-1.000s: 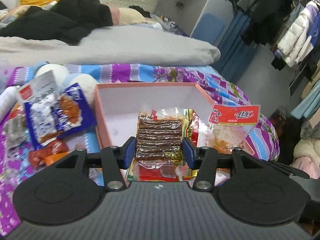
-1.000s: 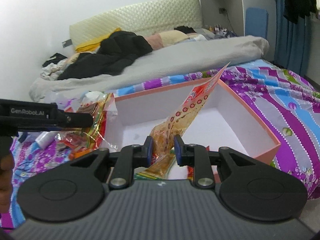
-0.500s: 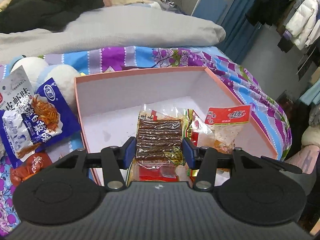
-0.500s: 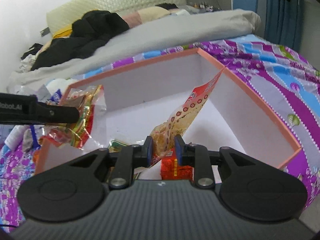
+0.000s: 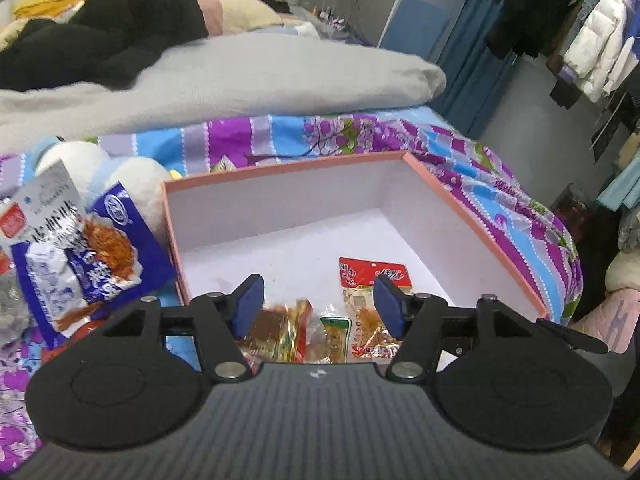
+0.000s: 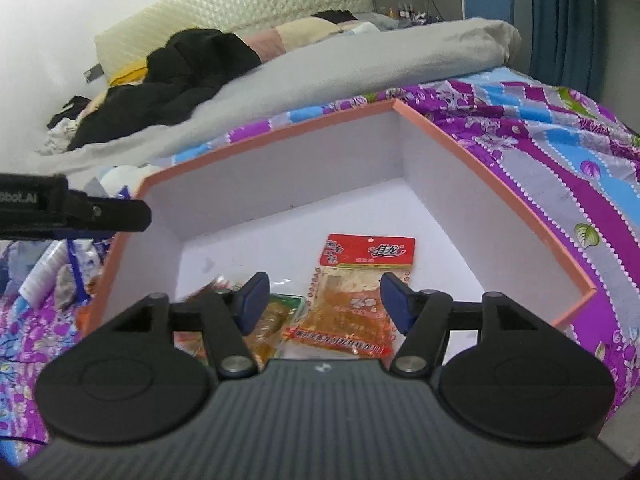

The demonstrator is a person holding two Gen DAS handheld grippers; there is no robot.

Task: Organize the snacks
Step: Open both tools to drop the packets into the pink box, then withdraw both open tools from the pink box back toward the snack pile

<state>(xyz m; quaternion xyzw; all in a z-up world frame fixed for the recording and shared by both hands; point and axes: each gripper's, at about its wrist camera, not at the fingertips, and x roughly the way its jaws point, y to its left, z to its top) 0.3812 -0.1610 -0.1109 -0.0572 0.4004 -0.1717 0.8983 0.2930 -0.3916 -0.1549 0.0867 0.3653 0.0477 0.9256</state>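
Several snack packets lie outside the pink box (image 5: 472, 216) on its left side, on the purple patterned bedspread (image 5: 500, 184): the blue-and-white packet (image 5: 80, 264) is the largest, propped near the box's left wall, with smaller wrappers half hidden around it. Judging by the task, these are what remains to be gathered. Moving rightward, the left gripper (image 5: 318, 306) hangs over the near left part of the box with its jaws spread wide and nothing between them; below it sit the brown-strip packet (image 5: 276, 330) and a small green packet (image 5: 335, 332), lying loosely on the white floor. Further right, the red-topped packet (image 6: 360, 292) lies flat, label up, and the right gripper (image 6: 324, 302) hovers over it, likewise spread and empty. Both tongs appear to have let go, so the step in hand looks like drawing clear and going for the next snack. To do that well, each gripper should lift straight up before swinging aside, so a finger does not drag a crinkly wrapper along or catch the box rim. The left one is nearer the outside pile; it would best pinch the blue-and-white packet by its top edge, since the film is slippery and the contents shift.
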